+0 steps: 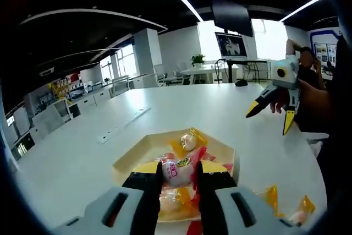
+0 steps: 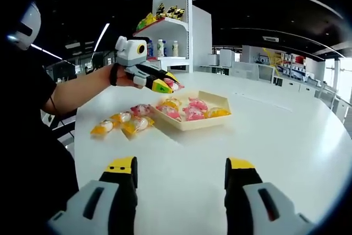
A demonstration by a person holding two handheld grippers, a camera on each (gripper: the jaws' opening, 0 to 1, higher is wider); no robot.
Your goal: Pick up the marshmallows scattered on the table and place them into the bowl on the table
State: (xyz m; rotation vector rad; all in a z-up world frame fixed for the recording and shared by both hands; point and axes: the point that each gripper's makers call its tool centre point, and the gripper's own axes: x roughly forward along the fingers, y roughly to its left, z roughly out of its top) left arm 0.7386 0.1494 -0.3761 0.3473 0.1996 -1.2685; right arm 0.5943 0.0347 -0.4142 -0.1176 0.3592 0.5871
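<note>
1. Left gripper (image 1: pixel 177 175) clamped on a wrapped marshmallow (image 1: pixel 177 170), held above the bowl (image 1: pixel 127 161) for dropping in.
2. More marshmallows (image 2: pixel 122 123) lying on the table (image 2: pixel 286 136) beside the bowl.
3. Right gripper (image 2: pixel 180 180) wide open, empty, hanging back.

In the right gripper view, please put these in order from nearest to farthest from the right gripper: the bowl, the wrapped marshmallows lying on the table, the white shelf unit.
1. The wrapped marshmallows, on the table left of the bowl, and the bowl, ahead in the middle: too close to call.
2. The white shelf unit, far behind the table, at the top.
</note>
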